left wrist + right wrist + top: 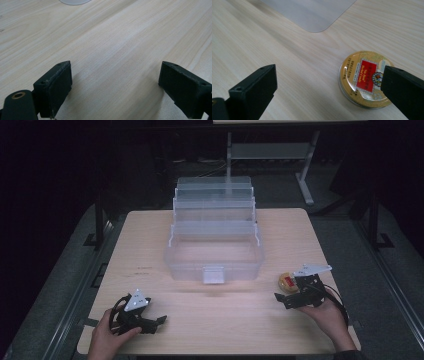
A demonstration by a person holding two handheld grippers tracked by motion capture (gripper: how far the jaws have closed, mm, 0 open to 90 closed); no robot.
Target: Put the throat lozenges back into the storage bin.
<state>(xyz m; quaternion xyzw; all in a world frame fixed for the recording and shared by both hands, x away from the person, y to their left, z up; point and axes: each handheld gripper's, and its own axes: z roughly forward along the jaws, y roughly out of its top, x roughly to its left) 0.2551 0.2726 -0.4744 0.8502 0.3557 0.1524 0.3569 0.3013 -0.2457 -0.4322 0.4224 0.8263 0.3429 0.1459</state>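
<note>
Candy tin (364, 80) lay near the table's (150, 235) right edge, before the open clear organizer box (215, 255). Right gripper (295, 296) hovered wide open, empty; left gripper (150, 320) likewise. Probably grasping came next, needing jaws around the tin.

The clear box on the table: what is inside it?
The clear box stands open and looks empty; the table shows through its walls. Its stepped upper trays at the back are too hazy to judge.

The person's left hand (107, 332) holds the black two-jaw left gripper (161, 320) low at the near left, jaws spread wide. The right hand (327, 315) holds the black two-jaw right gripper (278, 296), jaws likewise wide apart, pointing left.
</note>
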